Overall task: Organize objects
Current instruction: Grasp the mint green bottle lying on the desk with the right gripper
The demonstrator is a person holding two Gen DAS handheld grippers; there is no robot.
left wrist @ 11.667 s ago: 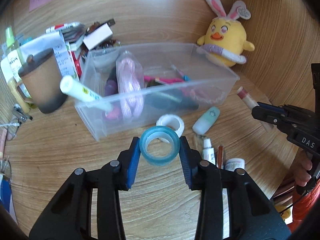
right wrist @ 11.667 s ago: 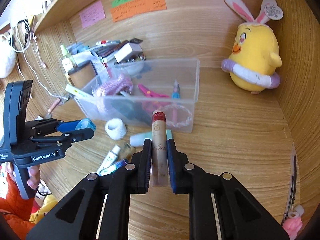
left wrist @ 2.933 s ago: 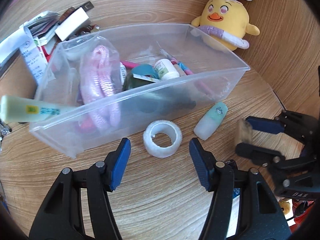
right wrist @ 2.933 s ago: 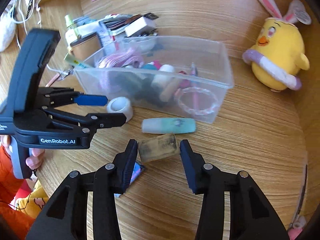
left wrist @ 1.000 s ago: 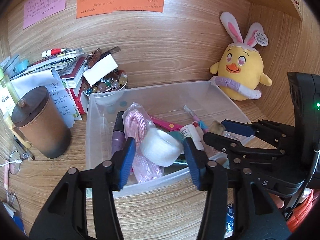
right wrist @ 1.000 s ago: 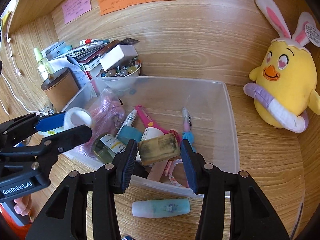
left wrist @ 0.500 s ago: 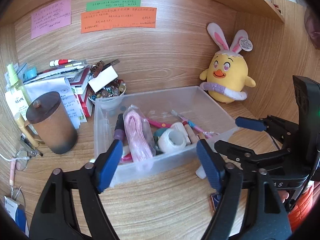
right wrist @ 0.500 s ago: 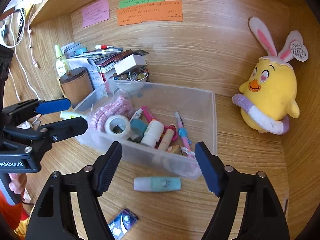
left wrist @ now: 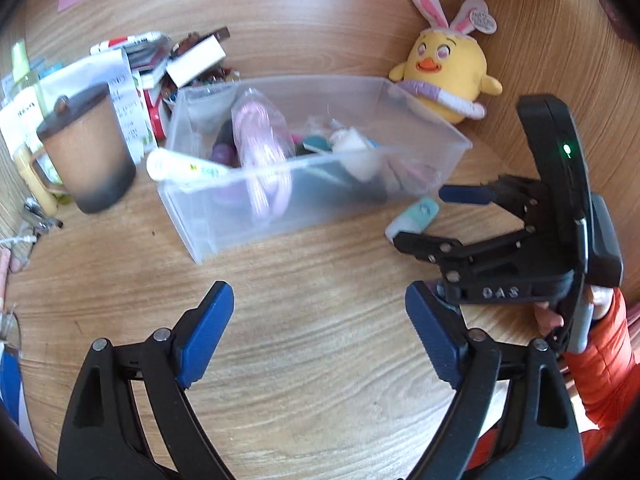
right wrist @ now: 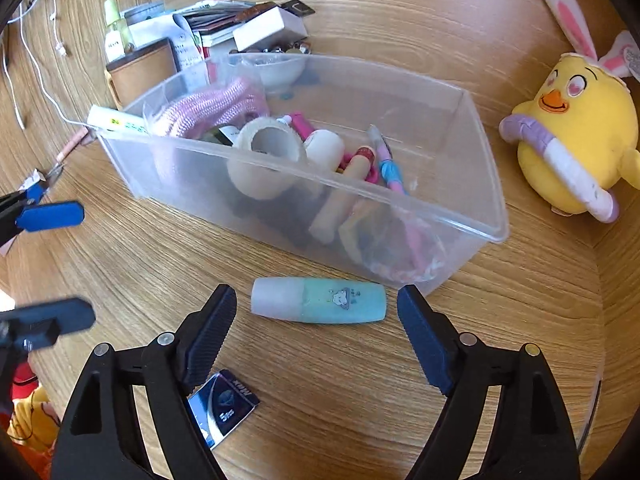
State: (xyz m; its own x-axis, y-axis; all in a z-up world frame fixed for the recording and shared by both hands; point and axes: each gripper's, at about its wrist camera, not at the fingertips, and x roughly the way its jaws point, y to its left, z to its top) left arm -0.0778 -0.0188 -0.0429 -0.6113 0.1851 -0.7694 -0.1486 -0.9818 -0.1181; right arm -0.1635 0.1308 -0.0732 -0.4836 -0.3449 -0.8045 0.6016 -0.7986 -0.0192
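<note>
The right claw [right wrist: 316, 320] is empty and its jaws are opening wide; a second ago it held a brown block over the clear bin [right wrist: 472, 120], and that block is now gone from it. One teal tube [right wrist: 320, 300] lies on the counter [right wrist: 360, 400] between the jaws, untouched, its long axis across the view and its pale cap toward the left, just in front of the bin. One dark foil packet [right wrist: 224, 404] lies by the left jaw. The left claw [left wrist: 320, 320] is also empty, its jaws opening over bare counter; the white tape roll [right wrist: 268, 148] it carried a second ago now rests inside the bin, leaning on the near wall. One yellow plush chick [right wrist: 572, 132] sits right of the bin, one brown cup [left wrist: 88, 148] to its left.
</note>
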